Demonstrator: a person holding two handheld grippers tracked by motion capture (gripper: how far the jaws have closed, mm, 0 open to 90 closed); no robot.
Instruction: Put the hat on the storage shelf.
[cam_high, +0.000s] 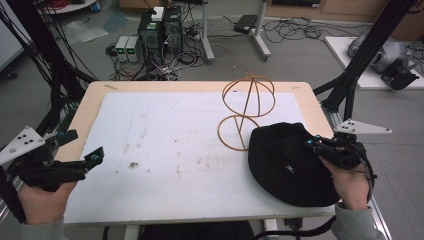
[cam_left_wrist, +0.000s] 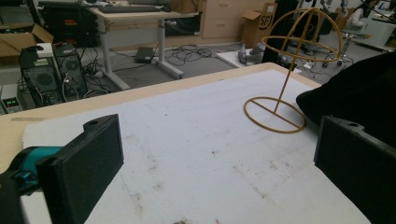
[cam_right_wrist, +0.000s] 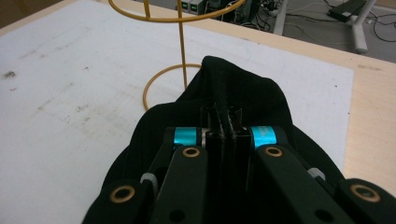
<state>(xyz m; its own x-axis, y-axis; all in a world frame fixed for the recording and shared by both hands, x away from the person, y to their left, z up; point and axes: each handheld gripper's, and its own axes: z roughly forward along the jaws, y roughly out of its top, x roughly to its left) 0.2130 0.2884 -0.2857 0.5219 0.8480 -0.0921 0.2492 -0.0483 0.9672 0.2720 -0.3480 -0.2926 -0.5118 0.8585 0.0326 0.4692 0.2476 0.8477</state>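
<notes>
Right gripper (cam_right_wrist: 223, 122) clamped on the hat's (cam_high: 285, 160) edge at the table's (cam_high: 165, 86) right side, so I can lift it toward the wire stand (cam_high: 247, 107) just beside. Left gripper (cam_high: 82, 150) waits with jaws apart, holding nothing.

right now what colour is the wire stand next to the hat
Yellow. The wire stand shows best in the left gripper view, beside the black hat.
</notes>
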